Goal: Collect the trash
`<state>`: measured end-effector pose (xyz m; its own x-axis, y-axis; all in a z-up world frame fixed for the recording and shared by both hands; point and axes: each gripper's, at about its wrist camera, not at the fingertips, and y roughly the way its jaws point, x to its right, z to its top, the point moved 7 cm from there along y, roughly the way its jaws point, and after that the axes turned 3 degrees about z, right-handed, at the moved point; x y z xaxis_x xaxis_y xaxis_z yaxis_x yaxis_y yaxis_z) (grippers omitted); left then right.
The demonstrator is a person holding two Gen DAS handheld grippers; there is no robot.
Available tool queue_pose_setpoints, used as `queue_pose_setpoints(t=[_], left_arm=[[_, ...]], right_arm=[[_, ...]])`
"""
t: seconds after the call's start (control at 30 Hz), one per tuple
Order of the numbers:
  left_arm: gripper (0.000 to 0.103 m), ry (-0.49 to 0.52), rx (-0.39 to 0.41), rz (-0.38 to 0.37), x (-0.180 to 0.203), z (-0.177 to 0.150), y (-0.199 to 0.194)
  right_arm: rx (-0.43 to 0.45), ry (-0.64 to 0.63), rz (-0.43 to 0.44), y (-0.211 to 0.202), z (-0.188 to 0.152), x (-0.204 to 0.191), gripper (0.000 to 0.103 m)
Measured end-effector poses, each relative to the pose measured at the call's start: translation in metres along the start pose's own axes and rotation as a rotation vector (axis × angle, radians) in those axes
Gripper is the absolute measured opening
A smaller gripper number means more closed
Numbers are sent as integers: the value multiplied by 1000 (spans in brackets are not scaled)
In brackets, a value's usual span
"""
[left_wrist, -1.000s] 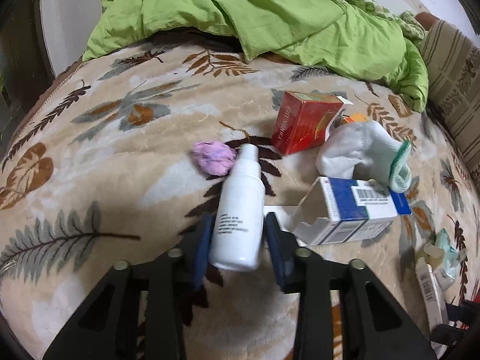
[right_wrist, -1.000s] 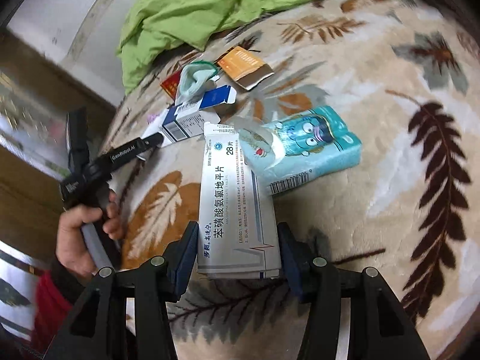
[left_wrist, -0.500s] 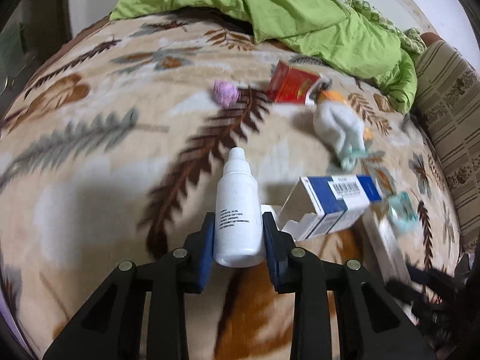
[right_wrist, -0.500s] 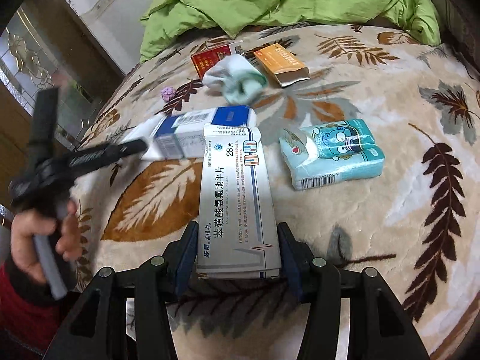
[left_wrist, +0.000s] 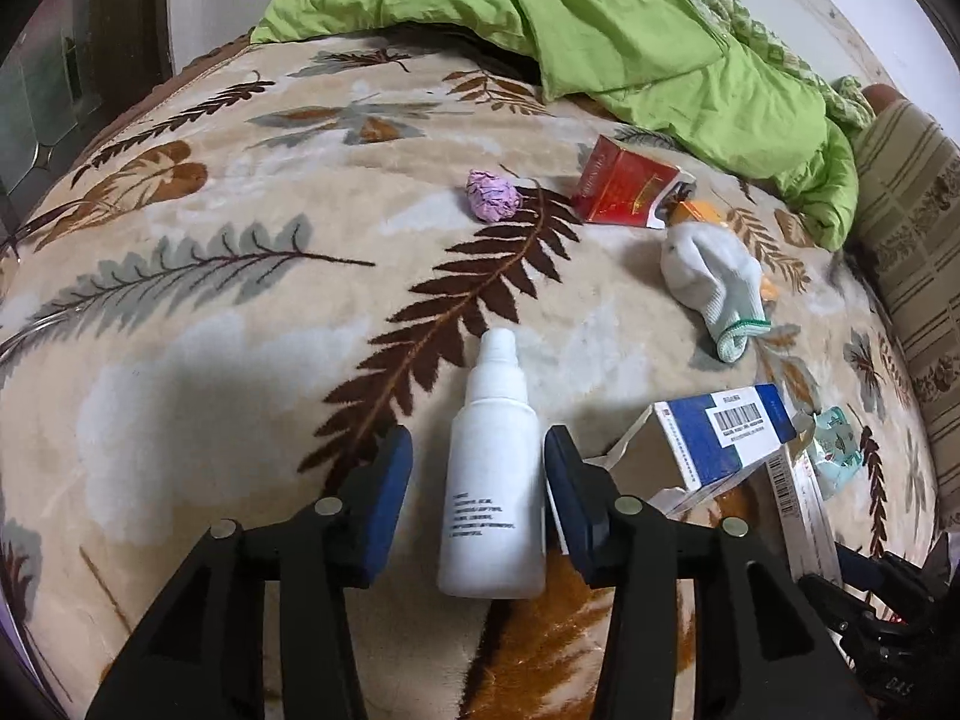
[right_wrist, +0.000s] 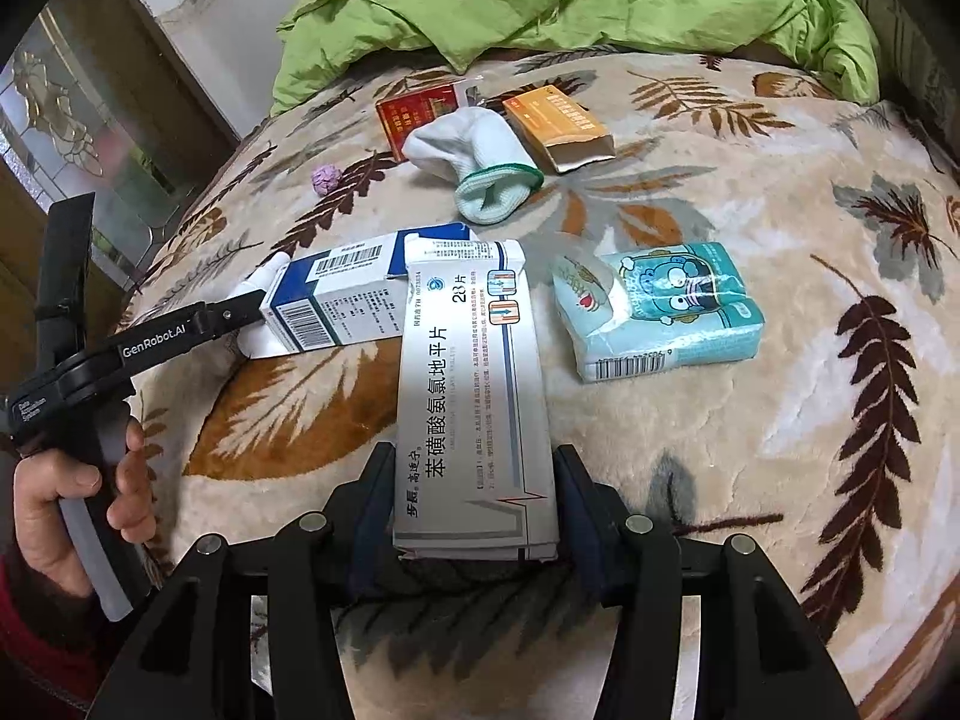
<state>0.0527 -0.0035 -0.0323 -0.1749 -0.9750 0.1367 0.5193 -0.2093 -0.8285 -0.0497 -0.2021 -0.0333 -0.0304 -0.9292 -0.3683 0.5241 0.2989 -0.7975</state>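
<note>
My left gripper is open, its pads standing off both sides of a white plastic bottle that lies on the leaf-patterned blanket. My right gripper is shut on a long white medicine box with Chinese print. A blue-and-white open carton lies right of the bottle and also shows in the right wrist view. A pink crumpled paper ball, a red box, an orange box and a teal tissue pack lie on the blanket.
A white sock with a green cuff lies among the boxes. A green quilt is heaped at the far side. A striped cushion borders the right. The hand holding the left gripper shows at left.
My left gripper has opened and let go of the white bottle, which now lies on the blanket between the fingers. My right gripper still holds the medicine box.
</note>
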Motion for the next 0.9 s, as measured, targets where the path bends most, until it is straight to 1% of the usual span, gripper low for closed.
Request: queue_pose_setpoints(t=[0.07, 0.1, 0.27, 0.4, 0.5, 0.57, 0.6, 0.7, 0.8, 0.9], left_arm=[[32, 15, 7, 26, -1, -2, -1], [30, 15, 11, 29, -2, -3, -3], [29, -9, 44, 19, -4, -3, -12], [29, -34, 108, 21, -5, 0, -29], [29, -70, 143, 14, -9, 2, -38], [29, -104, 131, 7, -15, 1, -37], [29, -129, 110, 6, -20, -1, -33], [29, -153, 64, 20, -28, -5, -25], [29, -137, 27, 22, -26, -11, -18], [29, -69, 13, 74, -20, -14, -13]], right_arm=[[7, -1, -7, 0, 1, 0, 56], [8, -5, -10, 1, 1, -1, 56], [60, -49, -27, -8, 5, -7, 55], [111, -69, -37, -18, 9, -10, 55], [140, -56, -34, -24, 12, -8, 55], [147, -41, -34, -25, 12, -6, 55], [150, -36, -33, -26, 13, -6, 55], [170, -32, -31, -32, 14, -5, 55], [169, -37, -34, -33, 13, -6, 55], [133, -30, -38, -27, 9, -2, 55]])
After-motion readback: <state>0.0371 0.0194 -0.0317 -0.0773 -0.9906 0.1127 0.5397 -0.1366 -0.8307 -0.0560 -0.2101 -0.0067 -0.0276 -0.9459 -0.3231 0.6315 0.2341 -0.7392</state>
